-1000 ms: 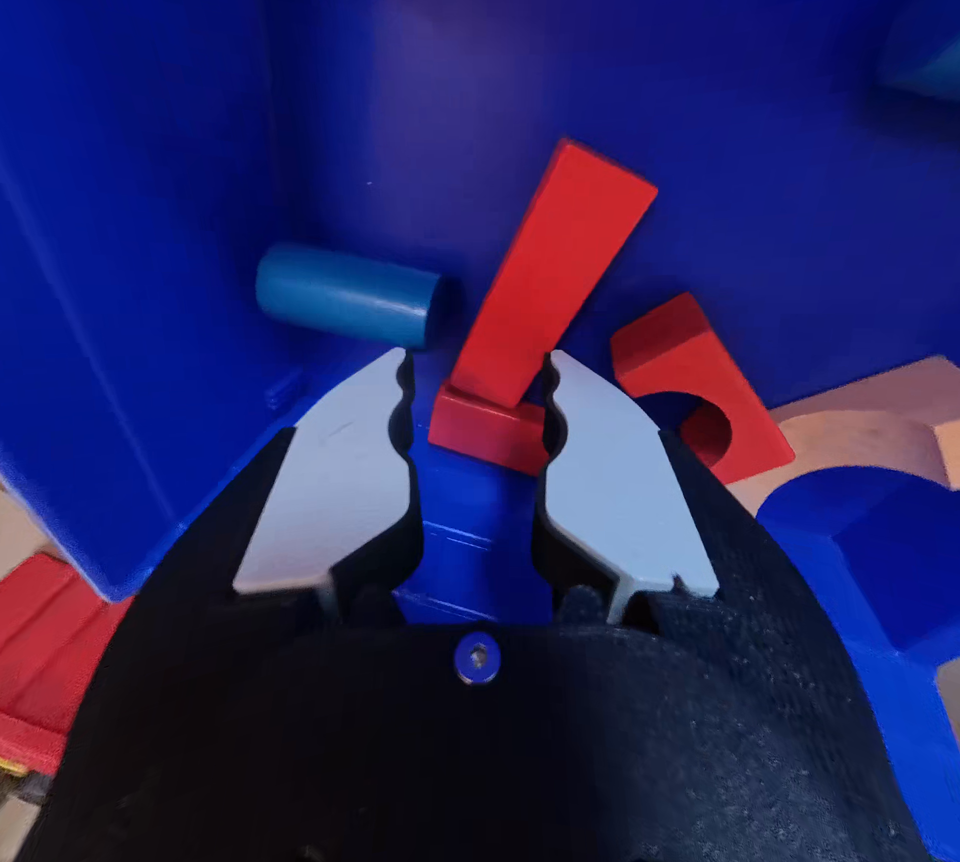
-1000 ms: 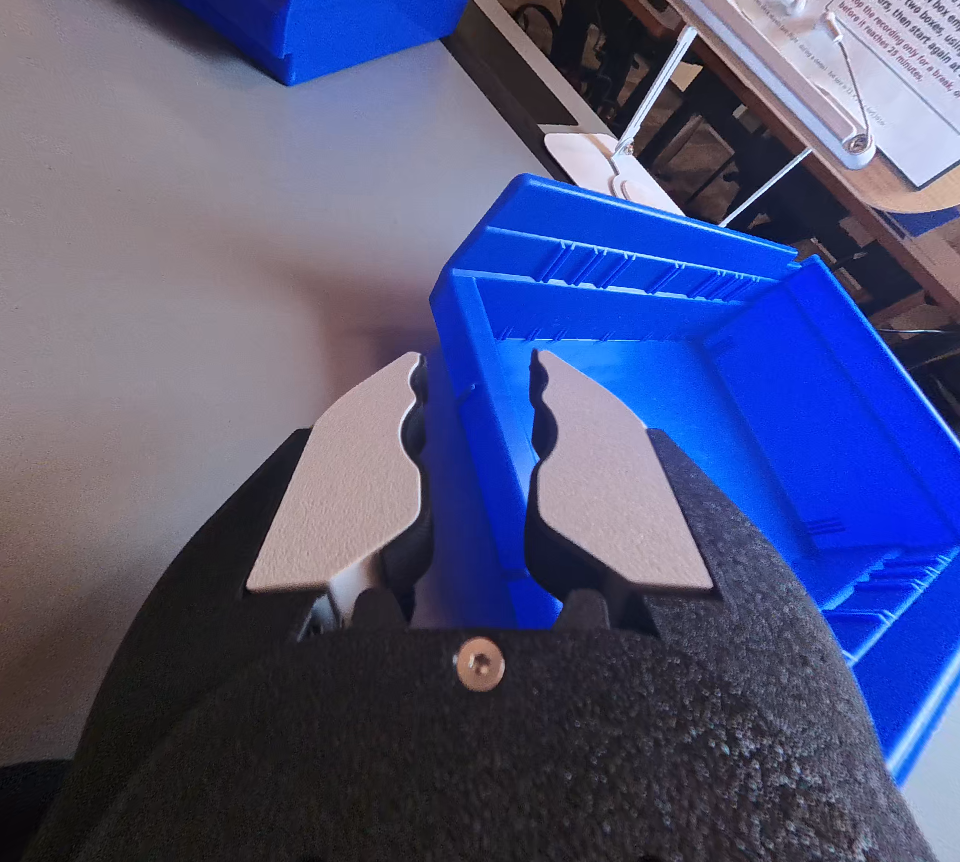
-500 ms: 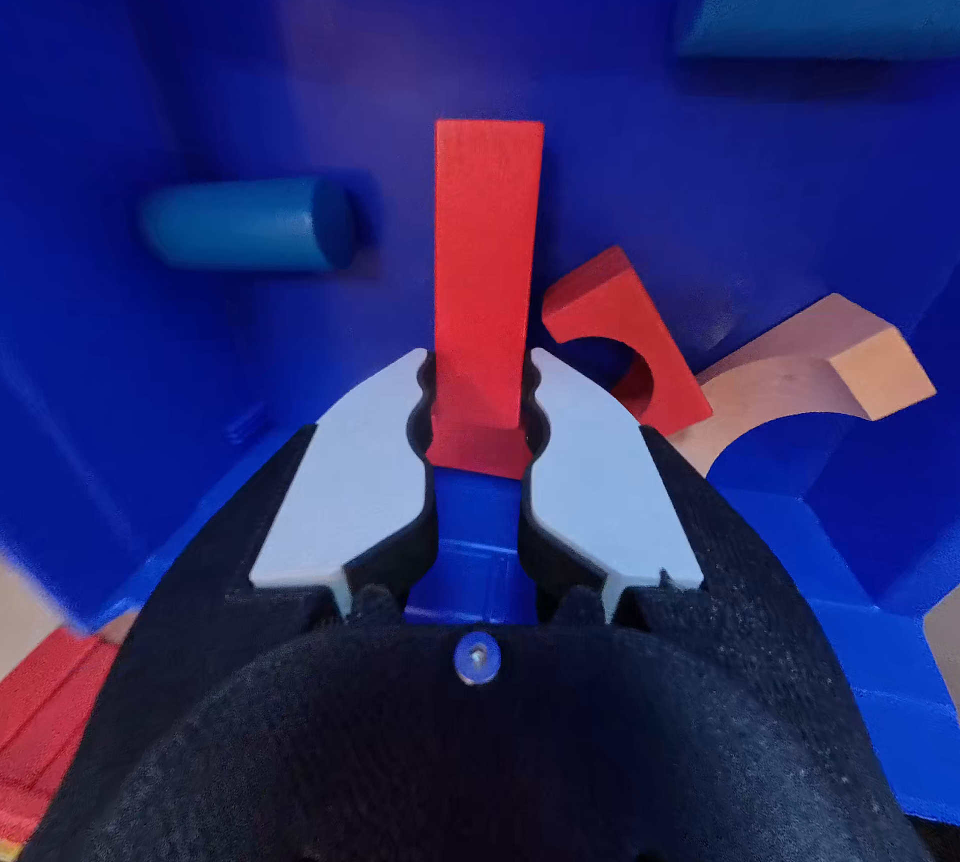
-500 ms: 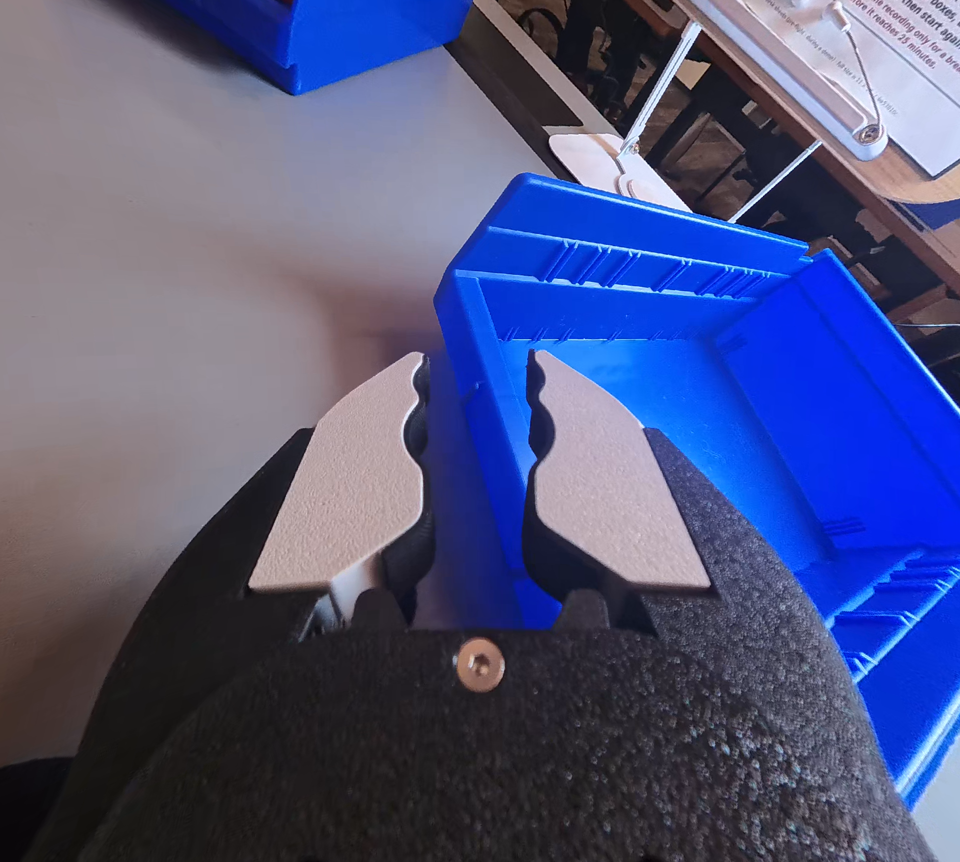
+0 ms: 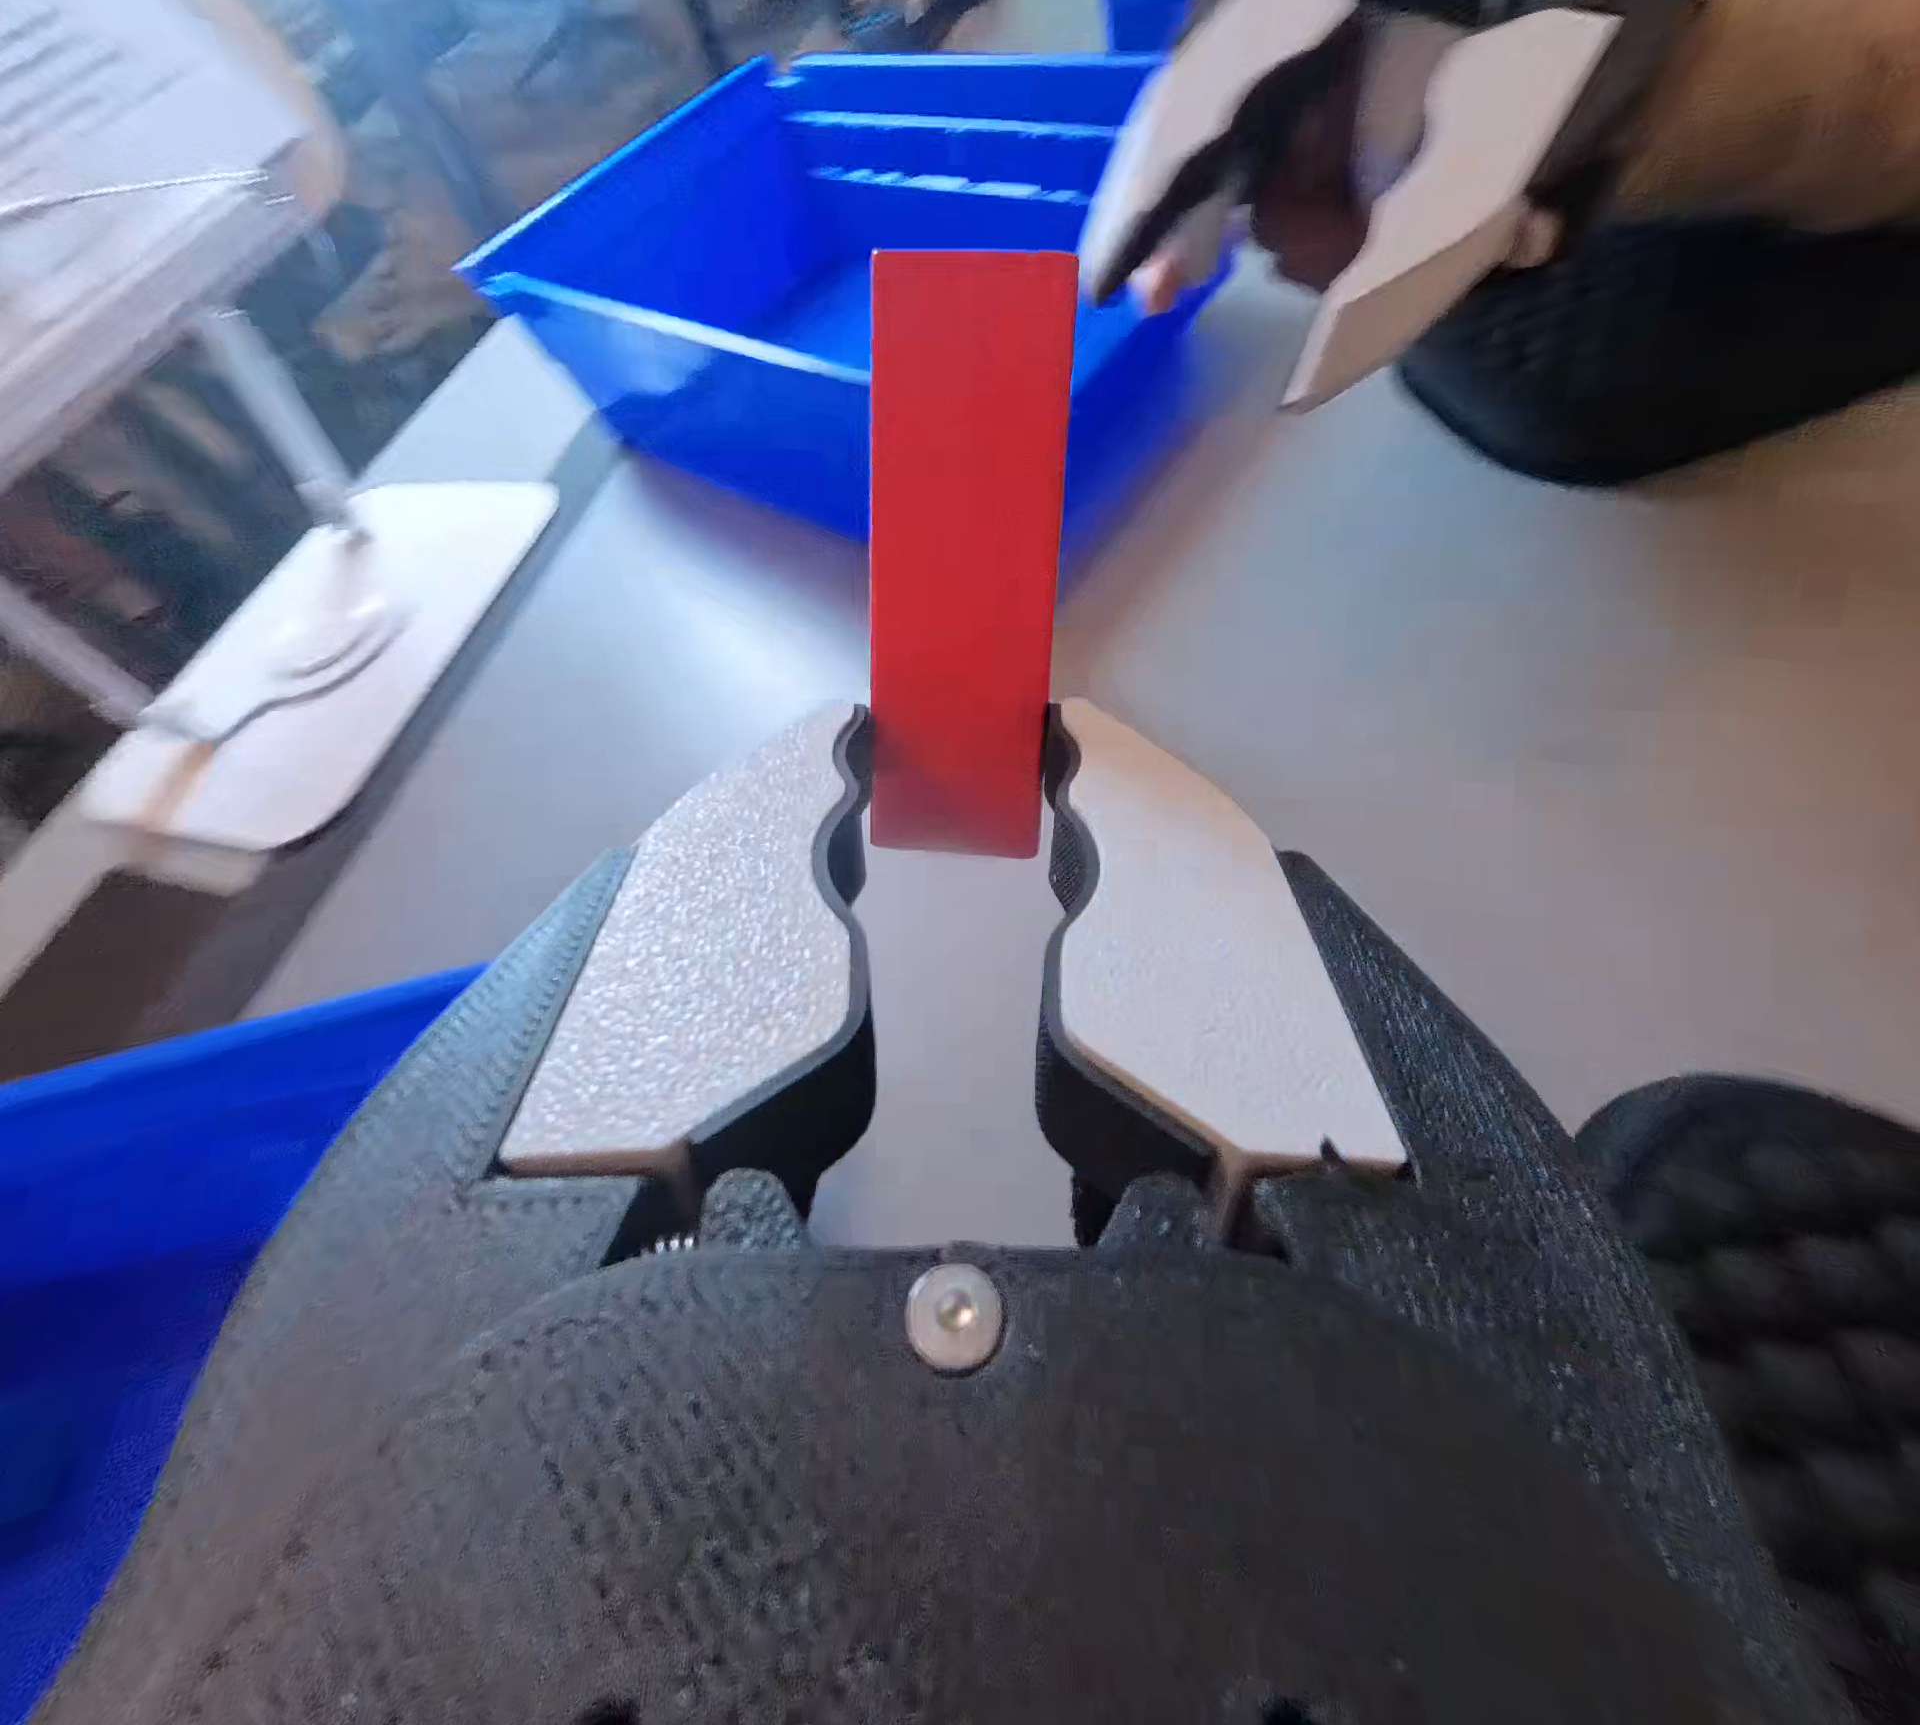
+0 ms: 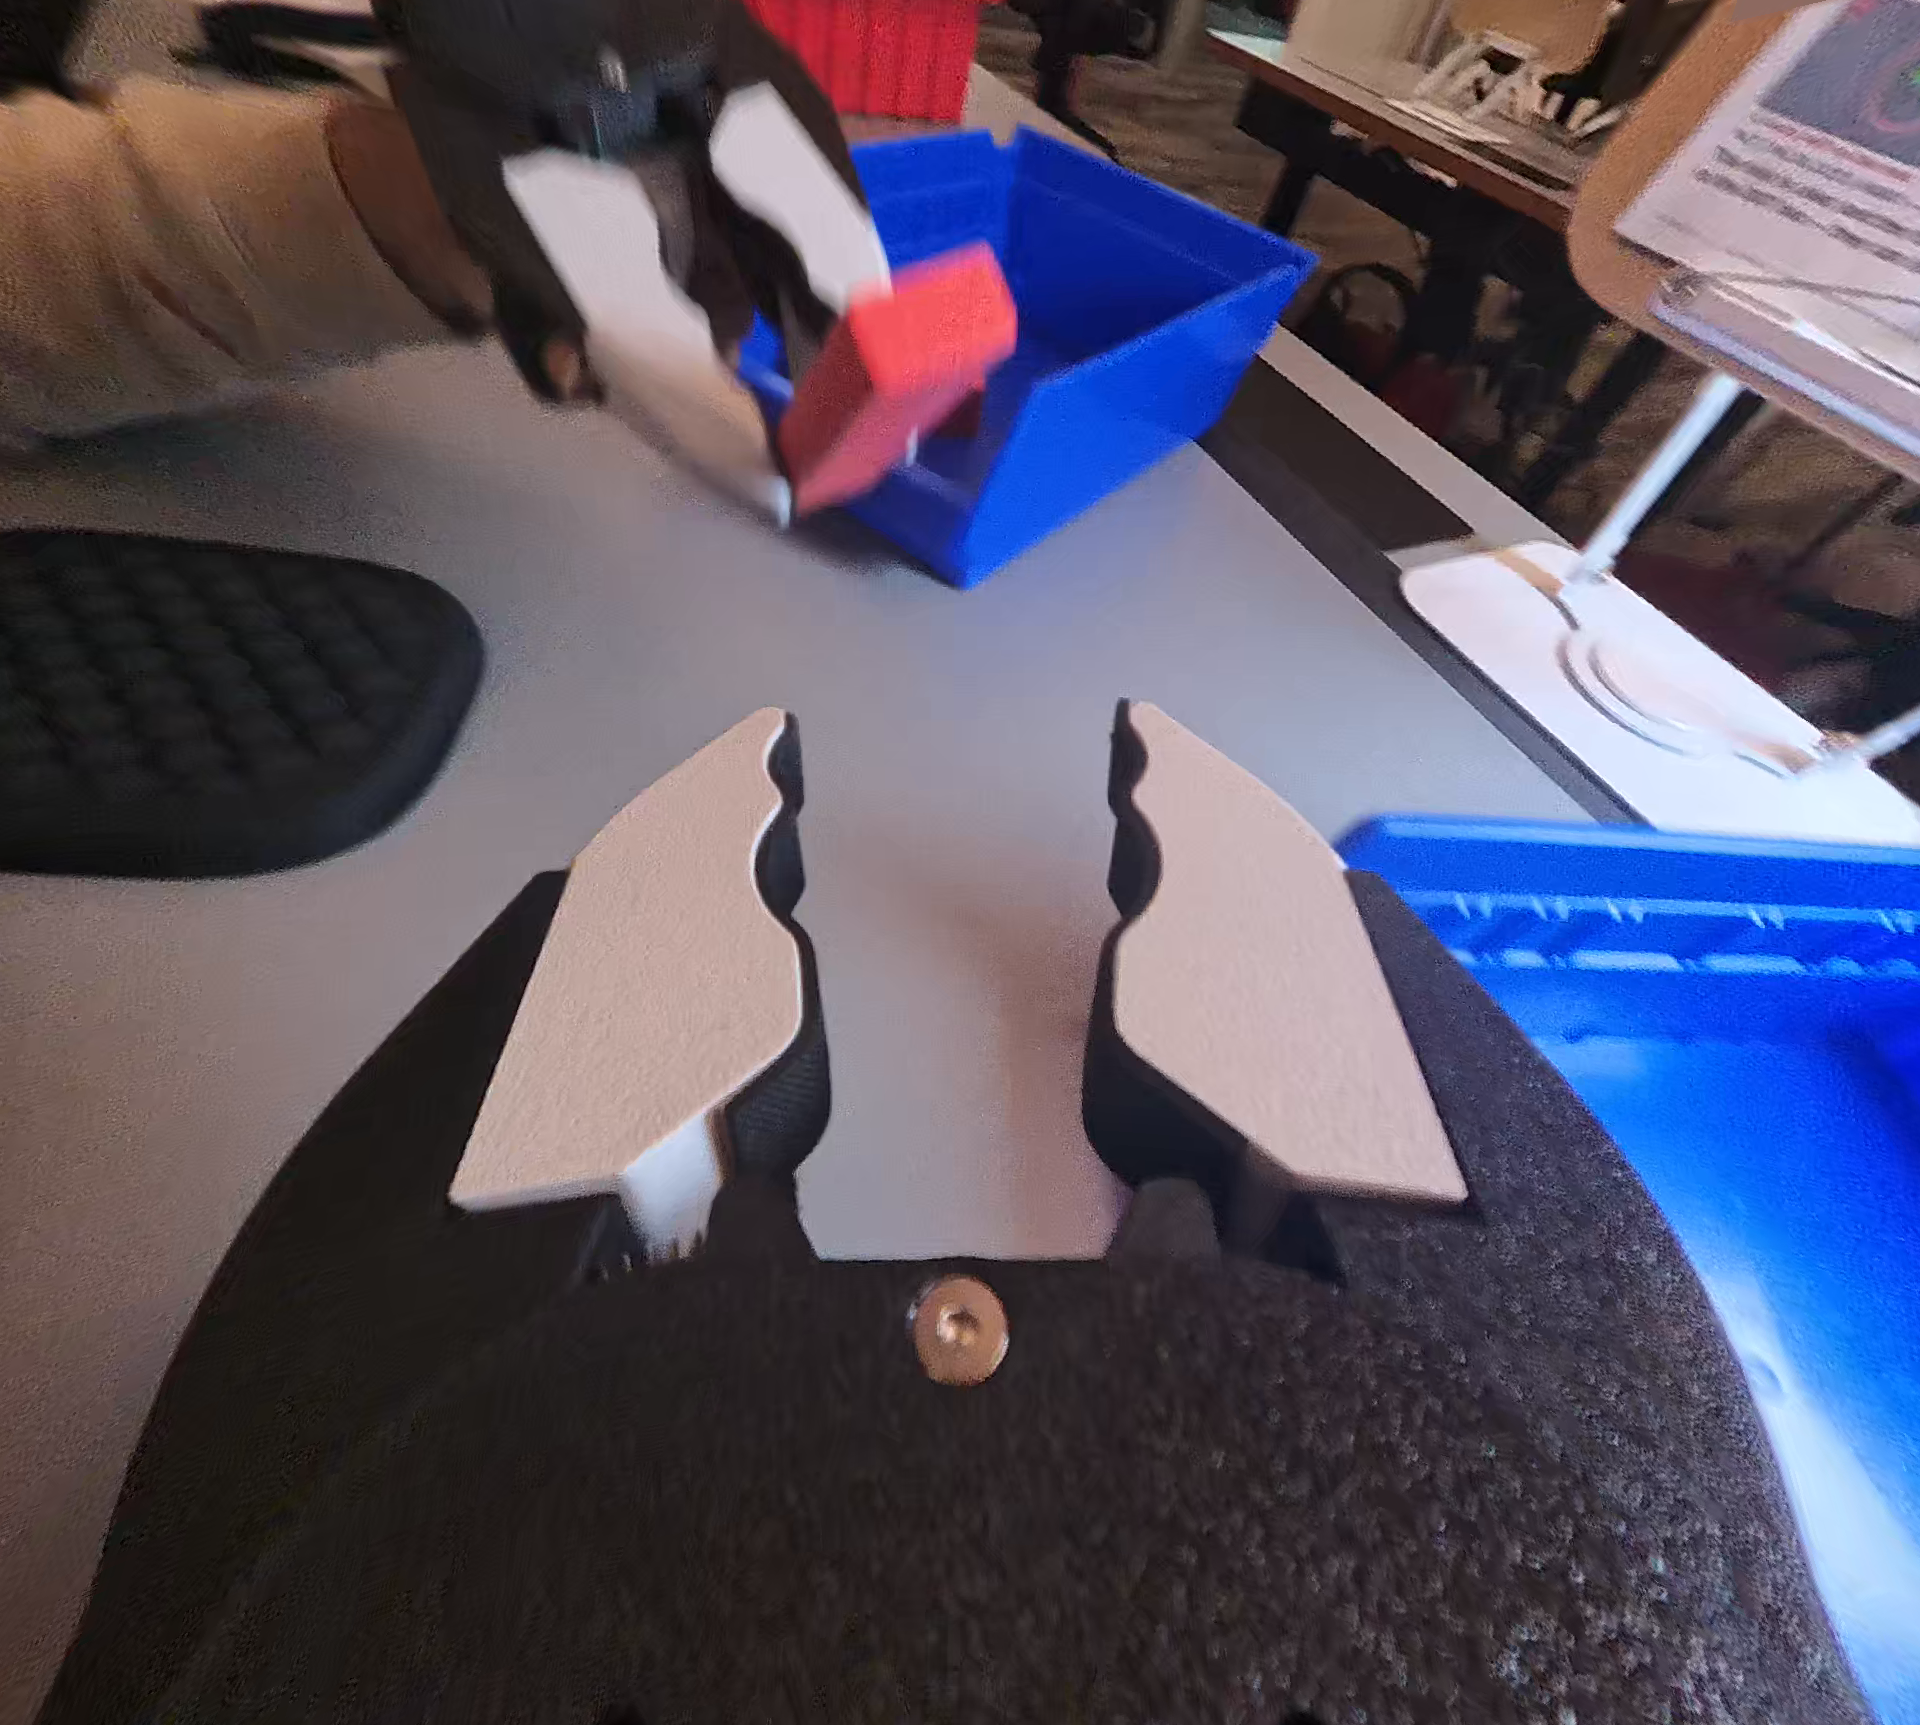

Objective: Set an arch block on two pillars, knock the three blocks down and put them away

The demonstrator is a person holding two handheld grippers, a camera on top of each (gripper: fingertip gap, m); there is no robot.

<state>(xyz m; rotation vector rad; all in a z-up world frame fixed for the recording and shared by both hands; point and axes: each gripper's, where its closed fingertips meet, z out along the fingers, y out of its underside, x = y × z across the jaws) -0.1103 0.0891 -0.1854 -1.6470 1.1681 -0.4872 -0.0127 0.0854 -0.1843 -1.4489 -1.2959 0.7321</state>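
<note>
At centre frame, left tongs clamp the red pillar block by its base, right tongs spread empty; recommend seating it squarely upright on the surface.

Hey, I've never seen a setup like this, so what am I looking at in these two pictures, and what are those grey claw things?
The claws are handheld two-finger grippers, one in each of a person's hands, each with a camera looking along its fingers.

The left wrist view shows the left gripper shut on a flat red block, held above a grey table. The right gripper appears farther off, open.

The right wrist view shows the right gripper's own open, empty fingers, with the left gripper and its block blurred in the distance.

On the table lie two blue bins, a black textured mat and a white stand base.
</note>
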